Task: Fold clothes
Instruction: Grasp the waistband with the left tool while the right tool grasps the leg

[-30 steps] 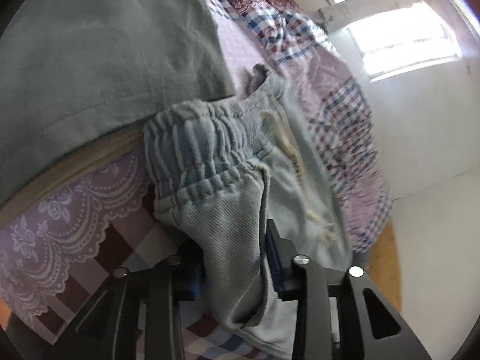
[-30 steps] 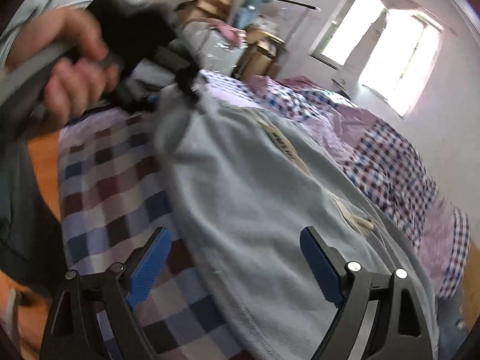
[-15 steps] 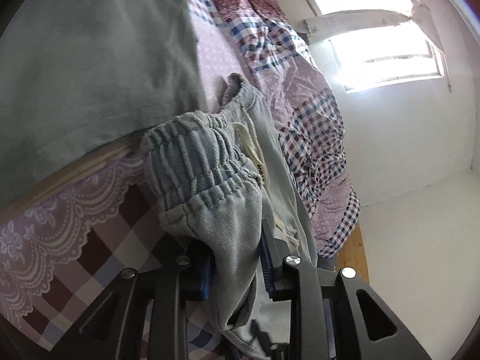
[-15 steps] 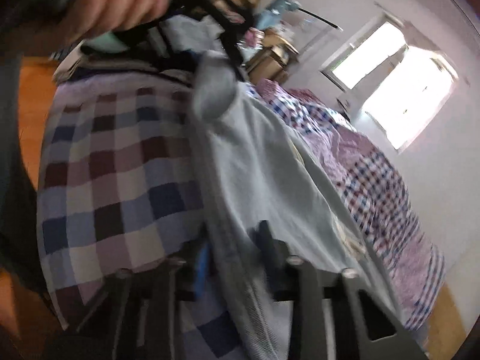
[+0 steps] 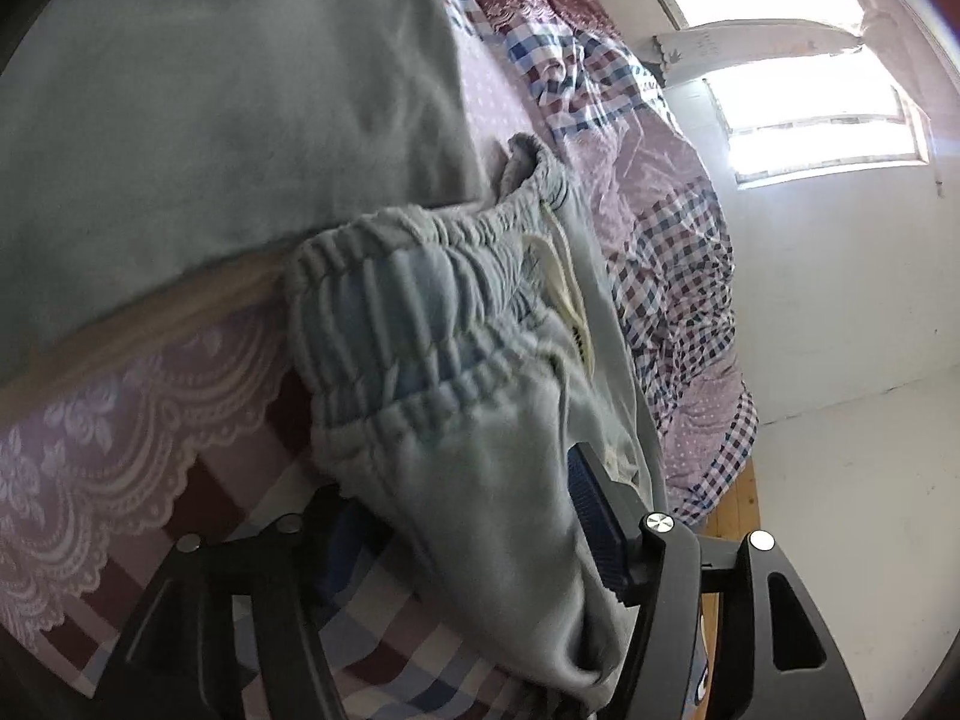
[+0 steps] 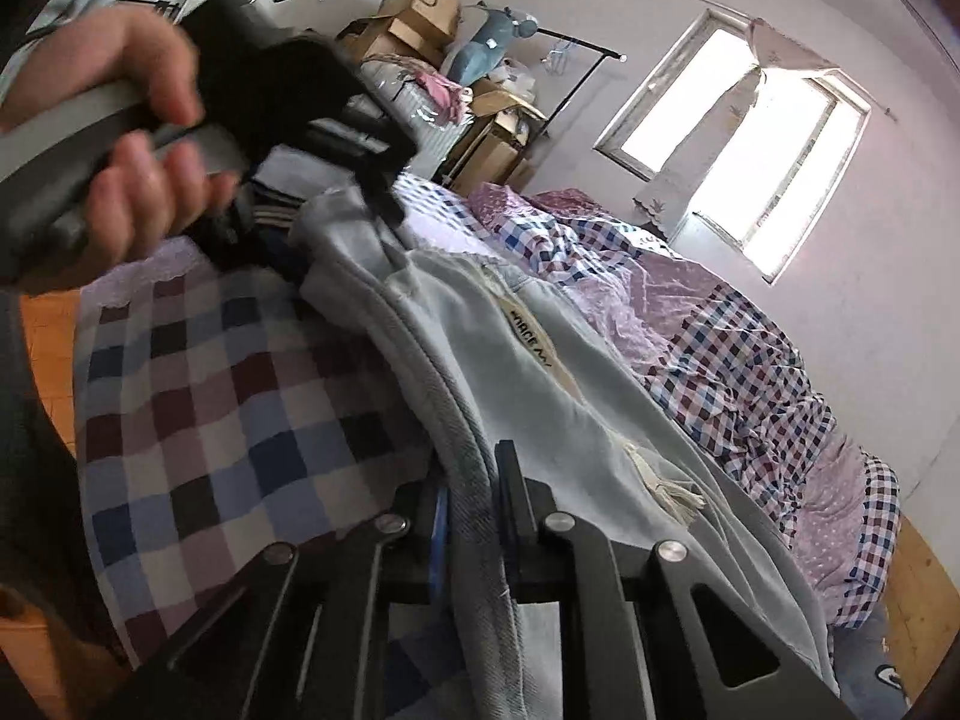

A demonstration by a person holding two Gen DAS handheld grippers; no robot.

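My right gripper (image 6: 474, 516) is closing: its jaws stand narrow, with the thick seamed edge of the light-blue drawstring trousers (image 6: 540, 396) pinched between them. The blue pad on the near-left side is mostly hidden behind the cloth. From this grip the garment runs away from me and up-left across the checked bedsheet (image 6: 210, 408), its long axis diagonal, ending at the elastic waistband (image 5: 414, 312).

My left gripper (image 5: 468, 516) is at that waistband end. Its jaws are opening; the bunched cloth hangs between them, the right blue pad (image 5: 591, 516) sits beside the fabric, and the left pad is largely covered. I judge no firm pressure remains there. In the right wrist view, my left hand (image 6: 126, 138) holds its tool over the far end of the trousers.

Judgement: the right gripper is the one now carrying the garment, so the coming fold turns on the line from the right jaws toward the waistband. The cream drawstring (image 6: 666, 486) lies just right of my right fingers and could snag.
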